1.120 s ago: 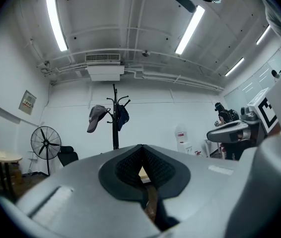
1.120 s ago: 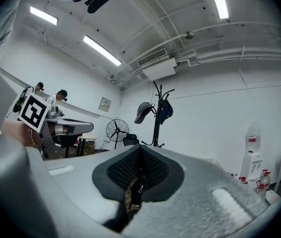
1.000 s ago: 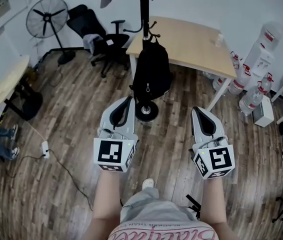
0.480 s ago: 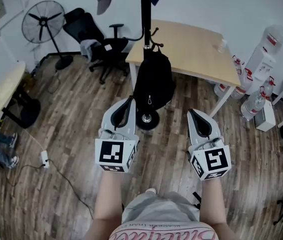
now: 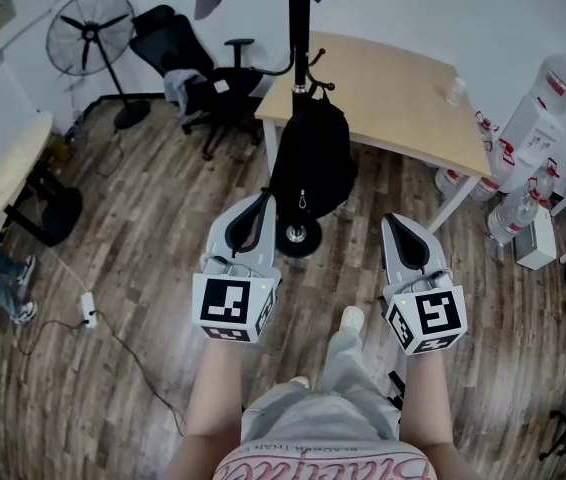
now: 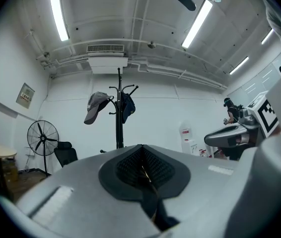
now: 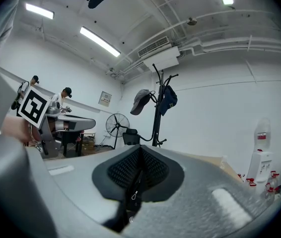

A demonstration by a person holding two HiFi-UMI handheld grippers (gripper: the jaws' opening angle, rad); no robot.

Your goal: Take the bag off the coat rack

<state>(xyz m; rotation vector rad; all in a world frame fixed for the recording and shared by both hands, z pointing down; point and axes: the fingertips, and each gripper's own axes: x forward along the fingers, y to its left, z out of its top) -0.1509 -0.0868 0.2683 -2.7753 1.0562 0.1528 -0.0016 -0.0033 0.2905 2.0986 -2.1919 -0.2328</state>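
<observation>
A black bag (image 5: 308,163) hangs on the coat rack (image 5: 298,28), low against its pole. The left hand-held gripper (image 5: 260,203) points at the rack from just beside the bag's lower left edge, jaws closed and empty. The right hand-held gripper (image 5: 396,224) is further right of the rack, also closed on nothing. A cap (image 6: 97,107) hangs near the rack's top.

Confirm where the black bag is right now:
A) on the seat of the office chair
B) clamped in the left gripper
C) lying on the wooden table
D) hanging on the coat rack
D: the black bag hangs from a hook on the coat rack, while the left gripper and the right gripper are both shut with nothing between their jaws.
</observation>
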